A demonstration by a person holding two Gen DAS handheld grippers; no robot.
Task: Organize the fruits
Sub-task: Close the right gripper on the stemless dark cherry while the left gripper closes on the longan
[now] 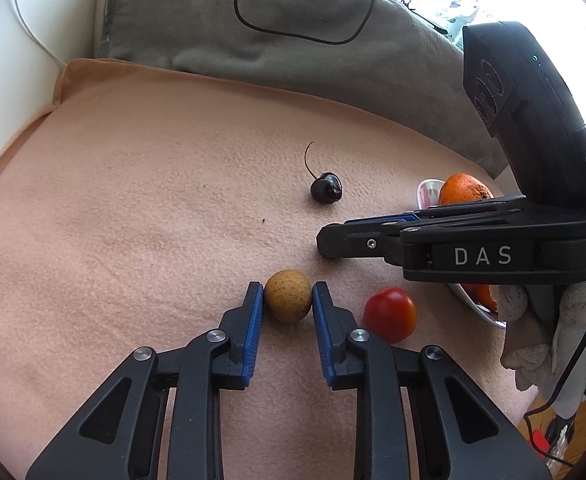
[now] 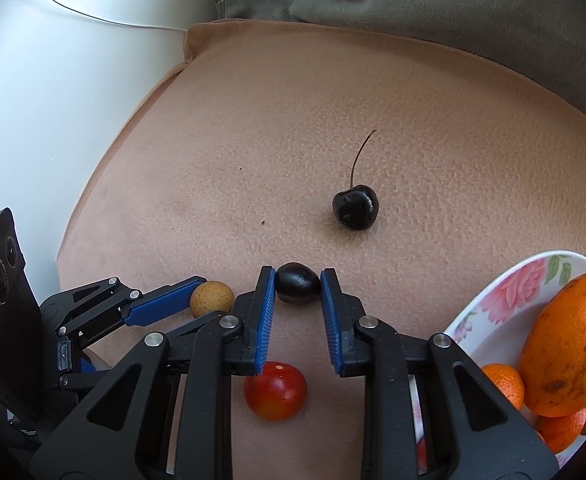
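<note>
A: Fruits lie scattered on a peach-coloured cushion (image 2: 253, 128), two of them caught in tongs. The left gripper (image 1: 288, 296) is closed on a small tan, speckled round fruit (image 1: 288, 295), its blue pads pressing each side while the fruit sits on the fabric.

B: And the other tool?

A: The right gripper (image 2: 297, 284) pinches a dark oval fruit (image 2: 297, 288) between its fingertips, also down at the cushion. In the left wrist view that gripper reaches in from the right, its tips just beyond the tan fruit.

B: What is loose?

A: A red cherry tomato (image 2: 275, 390) lies under the right gripper's fingers, nearer the camera than the dark fruit, and just right of the left gripper's right finger. A dark cherry (image 2: 355, 207) with a long stem rests ahead of both tools, clear of them.

B: Anything collected?

A: To the right of the right gripper, a floral bowl (image 2: 501, 292) holds a large orange (image 2: 573, 344) and smaller orange citrus (image 2: 505, 384). A grey-green cushion (image 1: 197, 24) lies behind the peach one, a black cable (image 1: 305, 36) looped on it.
</note>
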